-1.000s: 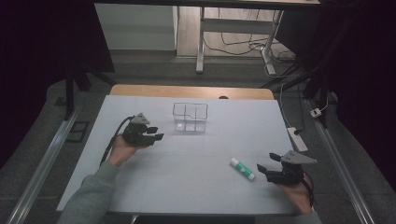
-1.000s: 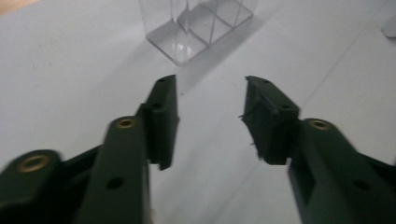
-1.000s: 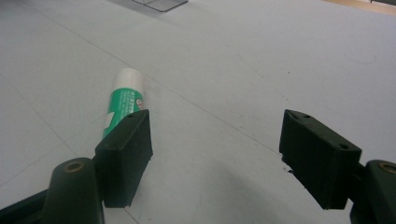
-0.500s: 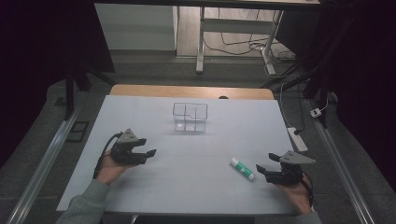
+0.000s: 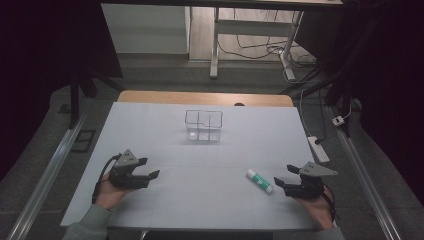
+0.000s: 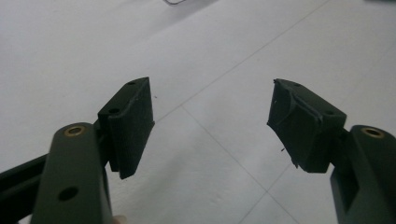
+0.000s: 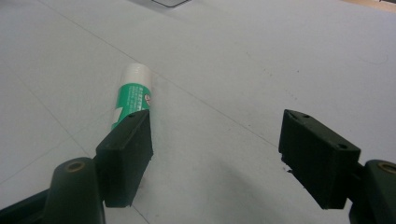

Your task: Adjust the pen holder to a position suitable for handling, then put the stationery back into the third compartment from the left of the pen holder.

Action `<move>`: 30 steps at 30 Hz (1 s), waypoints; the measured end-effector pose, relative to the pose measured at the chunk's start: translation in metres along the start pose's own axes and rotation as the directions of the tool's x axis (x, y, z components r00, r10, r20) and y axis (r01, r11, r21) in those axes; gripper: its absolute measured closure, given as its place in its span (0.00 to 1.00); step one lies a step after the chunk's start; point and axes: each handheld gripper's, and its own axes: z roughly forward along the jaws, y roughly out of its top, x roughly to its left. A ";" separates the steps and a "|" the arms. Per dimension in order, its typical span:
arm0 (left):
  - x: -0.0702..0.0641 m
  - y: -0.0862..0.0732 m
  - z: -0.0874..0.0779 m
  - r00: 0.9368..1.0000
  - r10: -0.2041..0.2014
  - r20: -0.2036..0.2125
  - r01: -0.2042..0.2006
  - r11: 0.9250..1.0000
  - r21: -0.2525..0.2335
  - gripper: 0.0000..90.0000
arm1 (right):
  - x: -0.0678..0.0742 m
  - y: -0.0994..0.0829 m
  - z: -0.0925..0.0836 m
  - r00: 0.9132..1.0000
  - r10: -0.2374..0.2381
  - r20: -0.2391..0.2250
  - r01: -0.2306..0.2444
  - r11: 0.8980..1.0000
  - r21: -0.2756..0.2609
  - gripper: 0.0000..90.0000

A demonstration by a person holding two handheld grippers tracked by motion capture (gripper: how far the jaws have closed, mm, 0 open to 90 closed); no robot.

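white table (image 5: 200,200): clear bin (image 5: 203,125) sits far centre. your left gripper (image 5: 146,169) rests near-left, jaws spread, nothing between them. your right gripper (image 5: 281,176) near-right, jaws spread; green glue stick (image 5: 259,180) lies flat just beside its left jaw, not gripped.

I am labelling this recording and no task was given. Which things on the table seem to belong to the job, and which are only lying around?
Likely part of the job:
- glue stick, lying beside the open right gripper
- clear box, empty
- left gripper, open

Just around:
- power strip off the table's right edge
- cables on the floor behind
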 end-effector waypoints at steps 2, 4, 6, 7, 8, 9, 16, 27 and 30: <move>0.001 0.000 -0.001 1.000 -0.005 0.004 0.005 1.000 -0.004 0.34 | 0.000 0.000 0.000 1.000 -0.002 0.003 0.002 1.000 0.005 0.29; 0.002 -0.002 -0.001 1.000 -0.003 0.008 0.003 1.000 0.000 0.34 | 0.000 0.000 0.000 1.000 -0.003 0.007 0.003 1.000 0.007 0.29; 0.002 -0.003 0.000 1.000 0.000 0.008 0.000 1.000 0.005 0.33 | 0.001 0.000 0.000 1.000 -0.002 0.007 0.002 1.000 0.006 0.29; 0.002 -0.003 0.000 1.000 0.003 0.006 -0.003 1.000 0.006 0.33 | 0.000 0.000 0.000 1.000 -0.002 0.007 0.002 1.000 0.007 0.29; 0.002 -0.003 0.000 1.000 0.004 0.004 -0.004 1.000 0.008 0.33 | 0.000 0.000 0.000 1.000 -0.001 0.004 0.001 1.000 0.007 0.29; 0.003 -0.003 0.000 1.000 0.003 0.004 -0.004 1.000 0.010 0.33 | 0.000 0.000 0.000 1.000 -0.001 0.003 0.001 1.000 0.008 0.29; 0.003 -0.005 -0.002 1.000 0.000 0.004 0.000 1.000 0.011 0.32 | 0.000 0.002 0.000 1.000 0.008 -0.010 -0.007 1.000 0.017 0.30; 0.001 -0.007 -0.004 1.000 0.000 0.000 0.000 1.000 0.015 0.31 | 0.003 0.015 0.005 1.000 0.002 -0.025 -0.001 0.999 0.041 0.29; 0.001 -0.008 -0.003 1.000 0.004 -0.002 -0.004 1.000 0.020 0.31 | 0.005 0.019 0.006 0.999 -0.002 -0.038 0.004 0.999 0.048 0.29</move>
